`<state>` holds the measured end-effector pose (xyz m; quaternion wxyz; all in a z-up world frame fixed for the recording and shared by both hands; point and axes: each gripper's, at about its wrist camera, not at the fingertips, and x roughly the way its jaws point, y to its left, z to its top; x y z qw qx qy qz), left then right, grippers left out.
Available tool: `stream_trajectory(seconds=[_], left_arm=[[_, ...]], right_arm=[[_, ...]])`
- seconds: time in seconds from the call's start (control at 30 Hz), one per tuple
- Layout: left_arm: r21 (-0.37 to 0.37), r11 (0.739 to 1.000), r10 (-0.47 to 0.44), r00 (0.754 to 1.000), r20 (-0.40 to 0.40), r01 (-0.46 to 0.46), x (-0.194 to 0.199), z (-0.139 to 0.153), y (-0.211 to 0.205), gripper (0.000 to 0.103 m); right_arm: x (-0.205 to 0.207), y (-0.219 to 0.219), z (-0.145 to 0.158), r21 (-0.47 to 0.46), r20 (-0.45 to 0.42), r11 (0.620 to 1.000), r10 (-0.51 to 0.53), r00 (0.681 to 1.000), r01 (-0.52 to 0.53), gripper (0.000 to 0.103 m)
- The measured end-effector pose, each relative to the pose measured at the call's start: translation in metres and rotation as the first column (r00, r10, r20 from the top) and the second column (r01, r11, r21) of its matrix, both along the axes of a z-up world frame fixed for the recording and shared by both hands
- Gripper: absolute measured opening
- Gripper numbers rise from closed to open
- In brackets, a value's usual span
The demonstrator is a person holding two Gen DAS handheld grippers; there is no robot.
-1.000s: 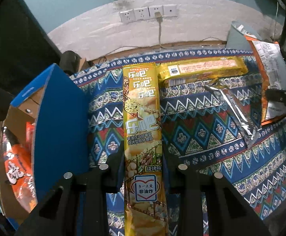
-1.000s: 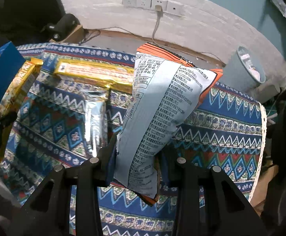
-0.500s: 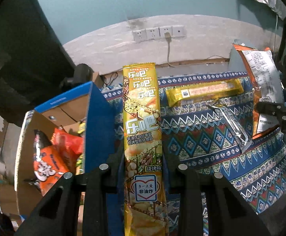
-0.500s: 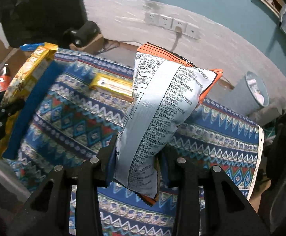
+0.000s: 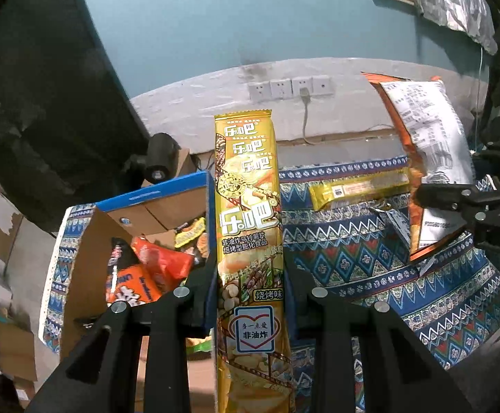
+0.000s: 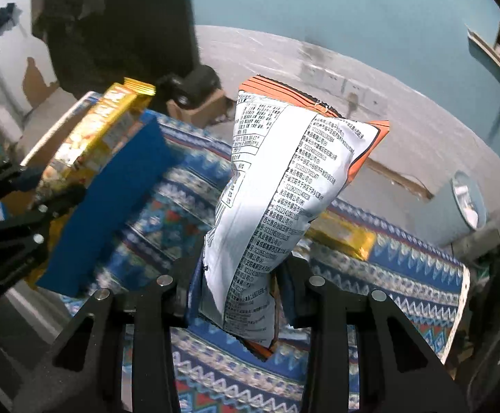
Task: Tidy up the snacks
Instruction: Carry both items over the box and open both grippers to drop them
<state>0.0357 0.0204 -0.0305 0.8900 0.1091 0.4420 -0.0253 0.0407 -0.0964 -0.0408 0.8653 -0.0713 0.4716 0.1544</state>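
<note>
Both packets lifted, seemingly toward box (image 5: 136,206).

Yellow chip pack (image 5: 248,227): "乐吧", "非油炸"; right tongs (image 5: 470,203): perhaps "DAS".

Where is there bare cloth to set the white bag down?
Bare tablecloth lies between the upright gold pack and the white bag, nearer than the flat yellow pack and silver packet. The box is crowded with snacks.

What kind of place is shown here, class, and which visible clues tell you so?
Probably a lived-in room at home: a patterned tablecloth covers the table, wall sockets sit on a worn painted wall, and a cardboard box holds snack packets.
</note>
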Motion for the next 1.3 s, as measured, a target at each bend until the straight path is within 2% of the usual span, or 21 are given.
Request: stream_trajectory(seconds=[0.33, 0.7, 0.97, 1.3], left_arm=[[-0.01, 0.998, 0.063, 0.997, 0.044, -0.063, -0.008, 0.014, 0.043, 0.032], [-0.027, 0.988, 0.154, 0.986, 0.056, -0.153, -0.014, 0.017, 0.096, 0.032], [-0.051, 0.973, 0.227, 0.973, 0.049, -0.224, -0.018, 0.014, 0.136, 0.032], [-0.078, 0.951, 0.303, 0.953, 0.026, -0.3, -0.018, 0.001, 0.178, 0.032]], right_arm=[[0.007, 0.053, 0.026, 0.031, 0.049, 0.996, 0.083, 0.995, -0.084, 0.036], [0.021, 0.108, 0.033, 0.043, 0.064, 0.984, 0.167, 0.984, -0.17, 0.036], [0.029, 0.152, 0.029, 0.038, 0.055, 0.973, 0.227, 0.972, -0.229, 0.036], [0.042, 0.199, 0.008, 0.033, 0.004, 0.959, 0.281, 0.96, -0.281, 0.036]])
